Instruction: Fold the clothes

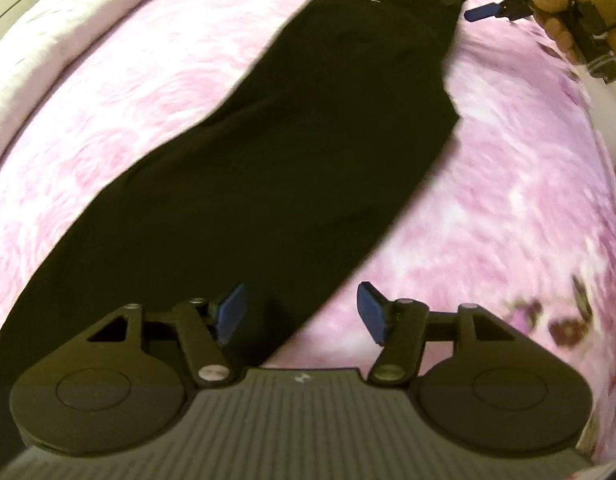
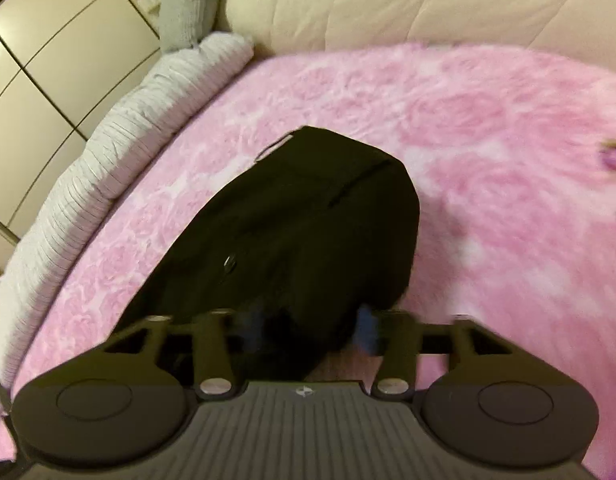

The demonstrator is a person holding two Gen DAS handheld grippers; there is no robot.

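A long black garment (image 1: 292,152) lies stretched across a pink fluffy blanket (image 1: 507,208). My left gripper (image 1: 302,314) is open, its blue pads either side of the garment's near end, not gripping it. My right gripper (image 1: 467,4) shows in the left wrist view at the garment's far corner, one blue finger (image 1: 483,11) visible. In the right wrist view the right gripper (image 2: 308,326) has black cloth (image 2: 308,224) between its blue pads, which stand wide apart and blurred. The cloth has a button (image 2: 229,261).
A white ribbed bolster (image 2: 88,160) runs along the blanket's left edge. A cream quilted headboard (image 2: 427,4) stands behind. Wardrobe doors (image 2: 48,40) are at the far left. A dark flower print (image 1: 567,320) marks the blanket at right.
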